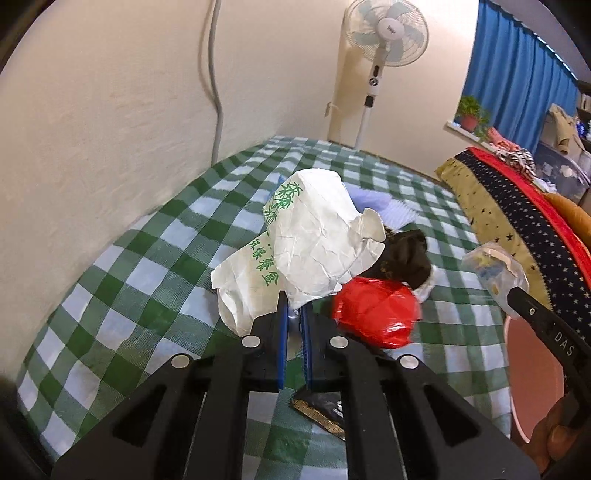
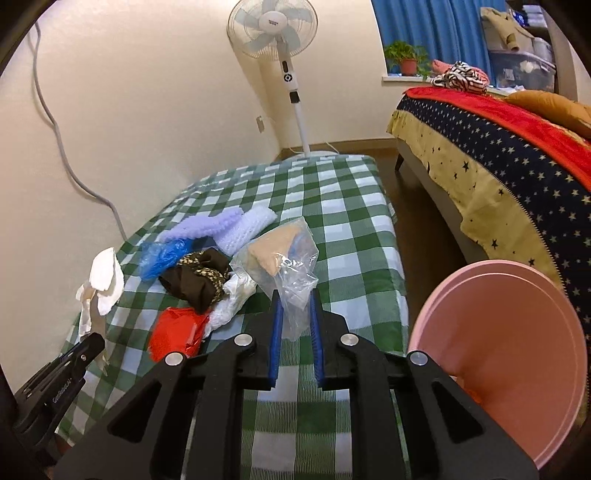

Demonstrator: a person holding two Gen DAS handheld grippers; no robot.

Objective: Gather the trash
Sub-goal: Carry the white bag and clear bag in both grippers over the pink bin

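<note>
My left gripper (image 1: 294, 310) is shut on a crumpled white paper bag (image 1: 314, 240) with green print, held a little above the green-checked table (image 1: 155, 258). In the right wrist view that paper (image 2: 105, 280) hangs at the left above the left gripper (image 2: 94, 343). My right gripper (image 2: 295, 299) is shut on a clear plastic bag (image 2: 284, 258) with something beige inside, also lifted off the cloth. A pink bin (image 2: 517, 332) stands open just right of the right gripper, beside the table's edge.
On the table lie a red plastic bag (image 2: 177, 332), a dark brown cloth (image 2: 195, 280), blue plastic (image 2: 162, 256), lavender and white knit pieces (image 2: 229, 229) and a dark wrapper (image 1: 321, 410). A standing fan (image 2: 273, 29) is behind, a bed (image 2: 498, 166) to the right.
</note>
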